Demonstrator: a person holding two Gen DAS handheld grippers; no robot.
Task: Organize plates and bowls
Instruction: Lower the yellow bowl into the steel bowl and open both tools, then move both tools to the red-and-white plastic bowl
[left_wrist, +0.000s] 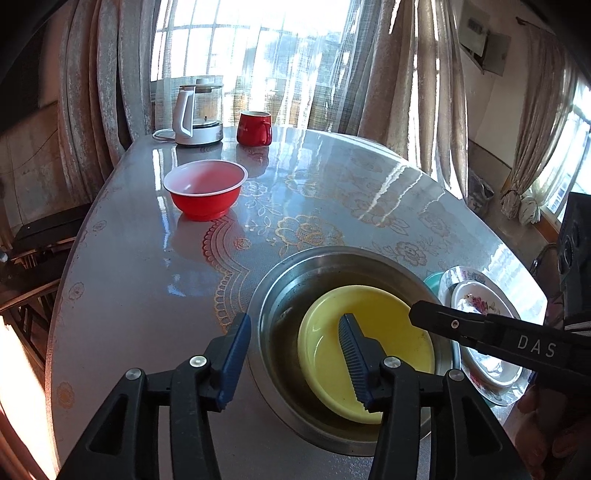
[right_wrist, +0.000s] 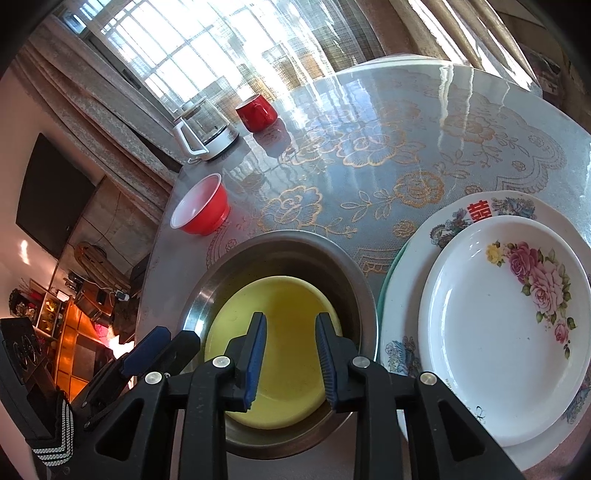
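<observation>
A yellow bowl (left_wrist: 373, 343) sits inside a steel bowl (left_wrist: 288, 291) at the table's near edge; both show in the right wrist view, the yellow bowl (right_wrist: 284, 317) inside the steel bowl (right_wrist: 280, 243). My left gripper (left_wrist: 295, 360) is open, straddling the steel bowl's left rim. My right gripper (right_wrist: 291, 363) is open and empty above the yellow bowl. A red bowl (left_wrist: 205, 192) stands further left and also shows in the right wrist view (right_wrist: 201, 210). A white rose plate (right_wrist: 506, 325) lies on a larger patterned plate (right_wrist: 454, 218) to the right.
A glass kettle (left_wrist: 199, 110) and a red mug (left_wrist: 254, 128) stand at the table's far edge by the curtained window. The round table (left_wrist: 332, 177) has a glossy floral cover. A green rim (right_wrist: 391, 273) peeks from under the plates.
</observation>
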